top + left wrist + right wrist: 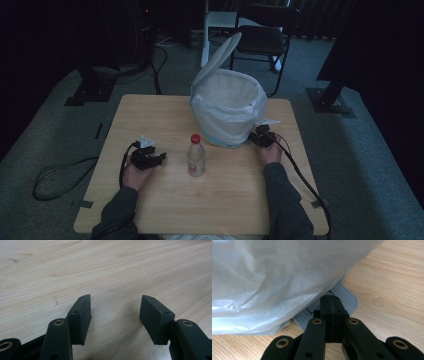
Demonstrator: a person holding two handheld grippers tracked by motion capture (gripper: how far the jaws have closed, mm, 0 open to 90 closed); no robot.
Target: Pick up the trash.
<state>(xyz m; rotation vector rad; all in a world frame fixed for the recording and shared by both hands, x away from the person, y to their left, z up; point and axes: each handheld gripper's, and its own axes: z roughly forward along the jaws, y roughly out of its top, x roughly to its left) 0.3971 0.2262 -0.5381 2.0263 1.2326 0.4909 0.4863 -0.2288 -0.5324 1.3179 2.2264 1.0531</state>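
Pressing pedal point(348, 298): our right gripper point(331, 301), jaws together, pushes squarely to keep the bin point(227, 107) open.
Left gripper point(115, 312): empty, jaws parted; we centre them on the bottle point(196, 155).

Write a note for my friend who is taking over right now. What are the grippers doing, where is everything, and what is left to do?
Left gripper: jaws open over bare table, nothing between them, left of the bottle.
Right gripper: jaws shut, empty, pressing on the grey pedal at the foot of the white-lined bin.
Bin lid is up; this looks like the pedal's doing.
Bottle stands upright with its red cap on, in front of the bin, untouched.
Likely left: grasp the bottle with the left gripper, drop it in the bin, release the pedal.
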